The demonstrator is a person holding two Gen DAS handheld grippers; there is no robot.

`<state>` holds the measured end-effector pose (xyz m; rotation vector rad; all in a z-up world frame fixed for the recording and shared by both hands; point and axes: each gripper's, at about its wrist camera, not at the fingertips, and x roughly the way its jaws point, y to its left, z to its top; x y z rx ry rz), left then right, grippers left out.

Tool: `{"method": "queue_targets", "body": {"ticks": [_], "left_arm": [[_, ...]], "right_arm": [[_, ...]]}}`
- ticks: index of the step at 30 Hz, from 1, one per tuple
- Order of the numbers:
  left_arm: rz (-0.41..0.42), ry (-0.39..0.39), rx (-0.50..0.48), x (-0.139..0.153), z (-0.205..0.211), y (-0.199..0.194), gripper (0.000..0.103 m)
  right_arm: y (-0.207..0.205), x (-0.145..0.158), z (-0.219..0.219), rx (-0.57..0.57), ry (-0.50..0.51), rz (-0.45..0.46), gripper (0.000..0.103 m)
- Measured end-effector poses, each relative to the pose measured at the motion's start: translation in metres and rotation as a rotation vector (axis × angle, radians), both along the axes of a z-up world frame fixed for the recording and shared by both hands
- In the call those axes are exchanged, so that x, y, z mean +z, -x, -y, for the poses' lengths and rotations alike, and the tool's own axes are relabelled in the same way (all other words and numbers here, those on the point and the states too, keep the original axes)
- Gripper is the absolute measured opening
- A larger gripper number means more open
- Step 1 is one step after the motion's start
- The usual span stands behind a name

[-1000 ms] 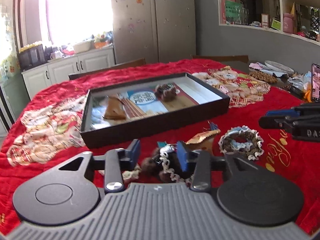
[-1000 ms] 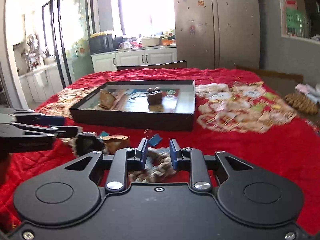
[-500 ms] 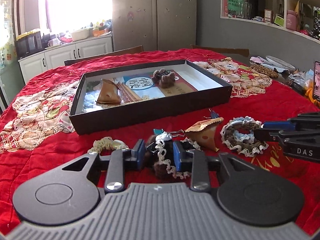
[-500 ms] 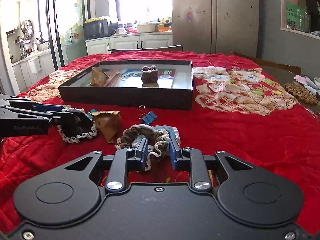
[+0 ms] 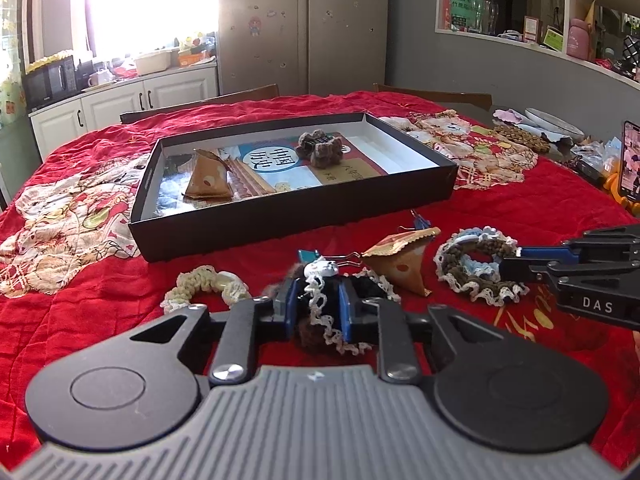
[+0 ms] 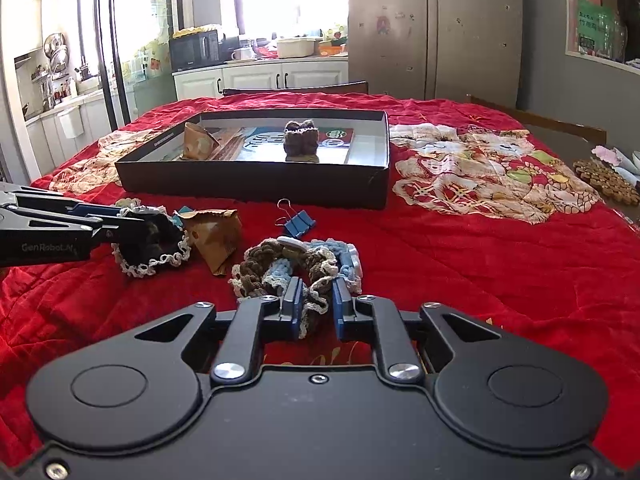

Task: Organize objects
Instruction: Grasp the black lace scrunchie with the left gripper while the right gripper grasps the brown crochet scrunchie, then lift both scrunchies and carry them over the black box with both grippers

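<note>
A dark scrunchie with white lace [image 5: 326, 322] lies on the red cloth between the pads of my left gripper [image 5: 318, 300], whose jaws are closing and press on it. From the right wrist view that gripper [image 6: 136, 228] comes in from the left onto the same scrunchie [image 6: 164, 236]. My right gripper [image 6: 316, 300] is closing tight on the frilly near edge of a brown-and-blue scrunchie [image 6: 280, 264]; in the left wrist view it [image 5: 508, 264] pinches that scrunchie [image 5: 468, 268]. The black box [image 5: 280, 220] behind holds a brown knit piece [image 5: 320, 148] and a triangular packet [image 5: 208, 180].
A gold triangular packet [image 5: 404, 264] lies between the two scrunchies, a blue binder clip [image 6: 298, 222] just behind it. A cream scrunchie [image 5: 204, 284] lies left of my left gripper. A phone [image 5: 630, 160] and a beaded mat [image 6: 604, 180] lie at the table's right edge.
Both pairs of jaws have narrowed onto their scrunchies. The right gripper has sunk toward the cloth. The scrunchies still lie on the table.
</note>
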<state>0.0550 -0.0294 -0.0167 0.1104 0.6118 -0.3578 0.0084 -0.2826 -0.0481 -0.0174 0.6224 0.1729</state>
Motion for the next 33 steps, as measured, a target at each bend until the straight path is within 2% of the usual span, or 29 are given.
{"method": "queue_targets", "body": {"ticks": [4,10,33], "left_arm": [[0.002,0.006,-0.010,0.003,-0.001,0.001,0.015],[-0.002,0.022,-0.016,0.005,-0.002,0.002,0.012],[0.060,0.049,-0.030,0.028,-0.006,0.016,0.012]], "right_arm": [[0.001,0.001,-0.002,0.006,0.013,0.009,0.012],[0.004,0.006,-0.002,0.008,0.023,0.035,0.010],[0.020,0.031,-0.005,0.034,0.042,0.127,0.010]]}}
